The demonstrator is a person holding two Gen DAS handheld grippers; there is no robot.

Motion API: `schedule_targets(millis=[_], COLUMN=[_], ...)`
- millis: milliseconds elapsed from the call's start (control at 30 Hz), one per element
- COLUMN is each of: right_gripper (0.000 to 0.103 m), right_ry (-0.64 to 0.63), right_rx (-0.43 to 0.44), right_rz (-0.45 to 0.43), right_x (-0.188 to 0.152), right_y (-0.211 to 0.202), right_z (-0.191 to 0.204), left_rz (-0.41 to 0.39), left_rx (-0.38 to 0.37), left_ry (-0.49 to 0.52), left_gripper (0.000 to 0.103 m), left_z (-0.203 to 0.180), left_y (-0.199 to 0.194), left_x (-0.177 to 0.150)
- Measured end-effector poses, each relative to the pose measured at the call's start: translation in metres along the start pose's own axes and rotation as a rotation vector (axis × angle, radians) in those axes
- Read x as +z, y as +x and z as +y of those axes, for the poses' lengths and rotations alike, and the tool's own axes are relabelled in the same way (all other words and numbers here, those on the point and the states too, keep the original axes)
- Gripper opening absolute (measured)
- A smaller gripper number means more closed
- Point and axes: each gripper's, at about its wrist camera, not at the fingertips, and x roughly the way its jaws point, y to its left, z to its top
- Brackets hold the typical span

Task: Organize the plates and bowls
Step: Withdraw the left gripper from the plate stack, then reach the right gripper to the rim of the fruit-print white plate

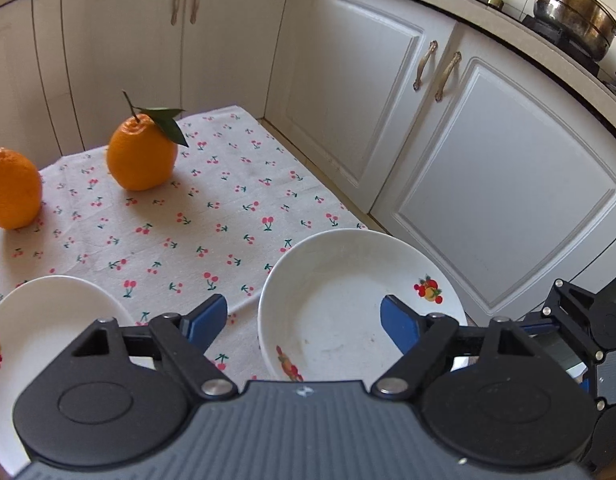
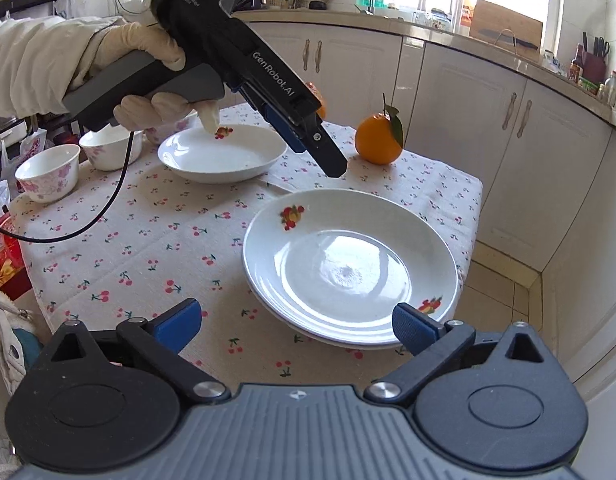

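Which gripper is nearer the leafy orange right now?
Left. The left gripper hangs open beside the leafy orange, above the cloth. The right gripper sits back at the stacked plates, also open.

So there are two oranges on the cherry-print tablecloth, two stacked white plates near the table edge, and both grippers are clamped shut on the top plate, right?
Not quite. Both the left gripper and the right gripper are open and hold nothing, as each wrist view shows. The two oranges, the cherry-print tablecloth and the stacked white plates near the edge are as you said.
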Motion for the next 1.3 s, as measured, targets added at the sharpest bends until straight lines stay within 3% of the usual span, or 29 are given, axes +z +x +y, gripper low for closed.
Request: schedule_targets(millis=[100, 267, 367, 467, 733, 1033, 1300], right_gripper=[0.103, 0.103, 0.103, 0.103, 0.103, 0.103, 0.103], right_ry=[-0.004, -0.016, -0.003, 0.004, -0.024, -0.083, -0.136], right_rx=[0.002, -0.007, 0.004, 0.018, 0.066, 0.133, 0.231], right_rz=[-0.020, -0.029, -0.026, -0.022, 0.004, 0.071, 0.144], right_x=[0.007, 0.018, 0.026, 0.035, 0.073, 0.122, 0.163], right_y=[-0.002, 0.001, 0.007, 0.013, 0.037, 0.094, 0.155], right_z=[0.013, 0.032, 0.039, 0.043, 0.047, 0.030, 0.017], left_rz=[-0.077, -0.201, -0.233, -0.215, -0.167, -0.155, -0.192], left_rx=[0.090, 0.344, 0.475, 0.548, 0.605, 0.591, 0.569], left_ry=[0.022, 0.045, 0.013, -0.060, -0.241, -0.270, -0.313], left_gripper=[0.093, 0.100, 0.100, 0.100, 0.100, 0.100, 0.102], left_z=[-0.009, -0.022, -0.020, -0.008, 0.036, 0.054, 0.068], left_y=[-0.030, -0.071, -0.077, -0.071, -0.041, -0.018, -0.011], left_x=[-0.019, -0.064, -0.094, -0.120, -0.151, -0.152, -0.148])
